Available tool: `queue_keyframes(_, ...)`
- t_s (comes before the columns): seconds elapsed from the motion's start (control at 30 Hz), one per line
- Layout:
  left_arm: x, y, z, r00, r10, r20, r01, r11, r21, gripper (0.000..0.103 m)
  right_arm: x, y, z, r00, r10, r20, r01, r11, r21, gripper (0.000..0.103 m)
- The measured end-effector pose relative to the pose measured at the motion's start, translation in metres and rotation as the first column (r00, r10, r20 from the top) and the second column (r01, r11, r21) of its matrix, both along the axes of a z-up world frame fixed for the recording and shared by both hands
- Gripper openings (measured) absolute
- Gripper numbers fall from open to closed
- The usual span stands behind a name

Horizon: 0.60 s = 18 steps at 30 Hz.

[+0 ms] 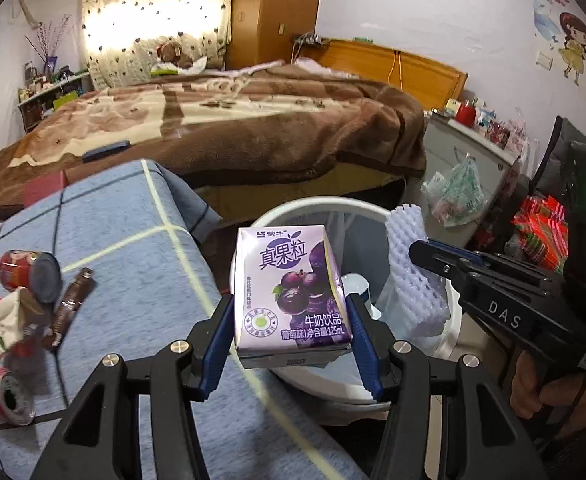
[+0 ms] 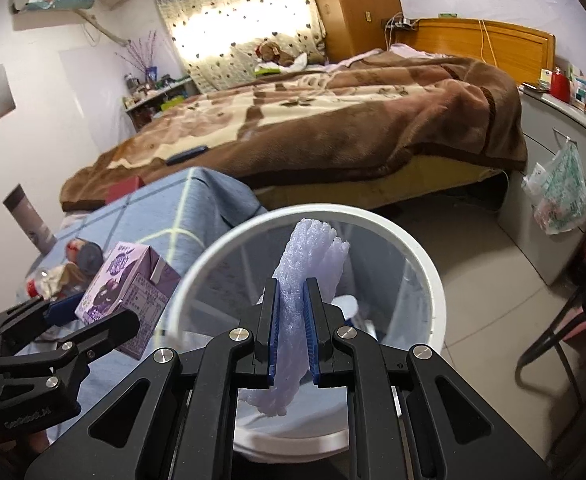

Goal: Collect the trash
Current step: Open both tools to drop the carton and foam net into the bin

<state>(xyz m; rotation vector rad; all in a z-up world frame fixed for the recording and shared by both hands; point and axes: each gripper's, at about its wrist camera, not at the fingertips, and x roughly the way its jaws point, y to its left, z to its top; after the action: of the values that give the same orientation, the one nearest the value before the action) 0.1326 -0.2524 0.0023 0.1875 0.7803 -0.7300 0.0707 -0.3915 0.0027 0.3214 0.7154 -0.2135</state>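
left gripper (image 1: 291,332) clamps boxy purple carton (image 1: 291,288) | right gripper (image 2: 292,328) pinches white foam net (image 2: 309,264) over round bin (image 2: 421,256) | left view only: dented cans (image 1: 29,276)

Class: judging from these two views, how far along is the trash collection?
Done: something pale already lies inside the white bin. In hand: the left claw grips a purple milk carton, the right claw a foam fruit net, both near the bin. Left: cans and wrappers on the blue cloth.
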Motion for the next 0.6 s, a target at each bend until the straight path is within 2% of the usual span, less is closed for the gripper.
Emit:
queue_keyframes(0.37,0.006,-0.013,-0.016,0.999,-0.013,-0.043,0.014,1.000,0.016,0.058,0.001,-0.012,-0.016,0.997,0.004,-0.076,-0.005,1.000,-0.020,0.015)
queue_keyframes(0.47,0.006,-0.015,-0.016,0.999,0.000,-0.036,0.001,1.000,0.030,0.064,0.002,-0.011,-0.017,0.995,0.003,-0.096,-0.006,0.999,-0.040,0.019)
queue_keyframes(0.6,0.007,-0.010,-0.014,0.999,0.009,-0.044,-0.009,1.000,0.008,0.067,-0.001,-0.009,-0.014,0.997,0.008,-0.076,-0.010,0.999,-0.032,0.050)
